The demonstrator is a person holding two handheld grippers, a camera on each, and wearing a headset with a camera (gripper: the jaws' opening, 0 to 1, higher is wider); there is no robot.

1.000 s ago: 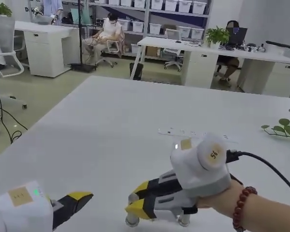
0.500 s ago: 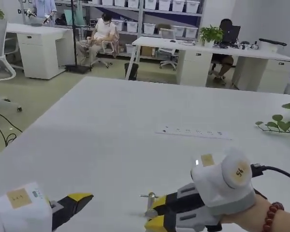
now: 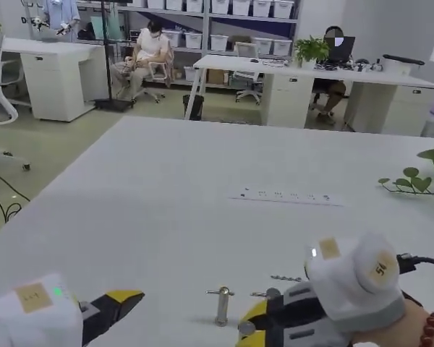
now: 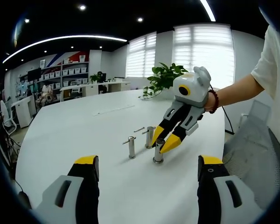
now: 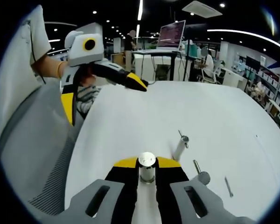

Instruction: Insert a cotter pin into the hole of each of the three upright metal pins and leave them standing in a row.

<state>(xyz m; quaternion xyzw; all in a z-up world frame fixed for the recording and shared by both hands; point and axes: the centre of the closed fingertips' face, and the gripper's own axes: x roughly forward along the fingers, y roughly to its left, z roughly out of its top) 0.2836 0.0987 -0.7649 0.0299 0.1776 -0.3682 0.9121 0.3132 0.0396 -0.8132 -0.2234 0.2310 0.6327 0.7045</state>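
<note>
Near the table (image 3: pixel 166 202) edge, the right gripper (image 5: pixel 147 163) is clamping the bare pin (image 4: pixel 158 151) upright, base apparently seated on the top. Well left of the row, the left gripper (image 4: pixel 148 161) is hanging wide open, empty. Beside it the left pin (image 3: pixel 221 307) and far pin (image 3: pixel 273 294) are standing with cotters through them. Just beyond the far pin the loose cotter (image 3: pixel 286 278) is lying flat.

My read: one insertion left. To do it well, hold the bare pin plumb, hole turned toward the free gripper, pinch the cotter near its head and feed it level. Reaching that cotter means crossing both finished pins, so go in high. The near edge is sitting close. Far and left the top is lying open, with the strip (image 3: pixel 286 196) well away.
</note>
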